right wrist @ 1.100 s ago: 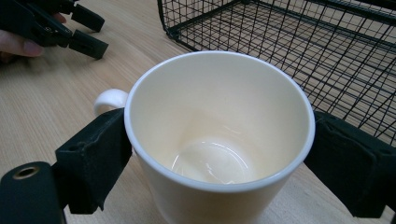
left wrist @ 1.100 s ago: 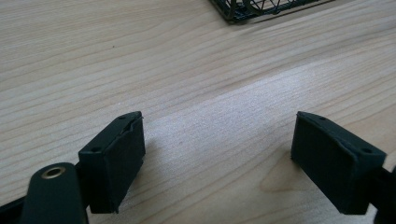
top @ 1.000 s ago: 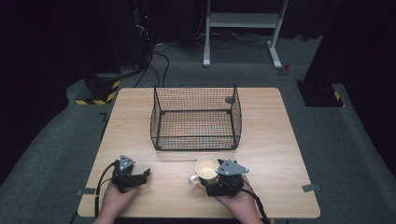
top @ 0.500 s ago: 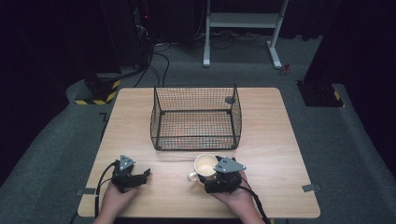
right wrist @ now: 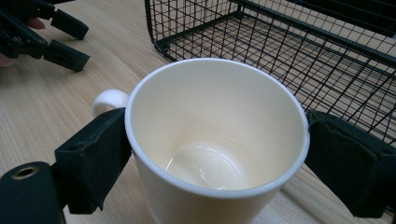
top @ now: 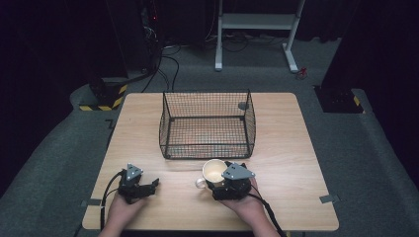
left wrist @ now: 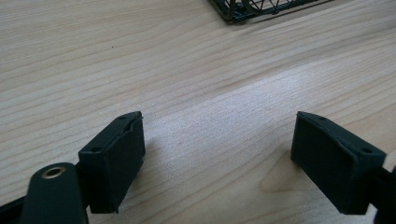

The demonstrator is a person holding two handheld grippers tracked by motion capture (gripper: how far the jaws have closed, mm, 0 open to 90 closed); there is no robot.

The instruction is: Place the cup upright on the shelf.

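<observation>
Right gripper [top: 223, 176] near the table's front edge, right of centre, clamped across a cream mug [top: 213, 171]; mug upright on the wooden table [top: 291, 148], handle to the left, just in front of the near wall of the black wire basket [top: 207, 123]. Left gripper [top: 149, 186] low at the near left corner, well apart from the mug, jaws spread, pointing right. Hands behind both grippers, coming in from the bottom edge. Grey floor around the table, a white stand frame [top: 257, 29] at the far side.

From the left gripper view: two black pads [left wrist: 114, 158] wide apart over bare wood grain, nothing between them, resting close to the tabletop [left wrist: 196, 70]. Corner of the wire basket [left wrist: 252, 9] at the far top edge.

From the right gripper view: mug [right wrist: 210, 140] held between the two black pads [right wrist: 95, 154], one pressed against each side of the wall below the rim, handle poking out on the left behind the left pad. Glossy, empty inside. Wire basket [right wrist: 289, 51] just beyond, to the right and far. Left gripper [right wrist: 65, 39] at the top left, its two fingers apart, a fingertip of the hand beside it.
</observation>
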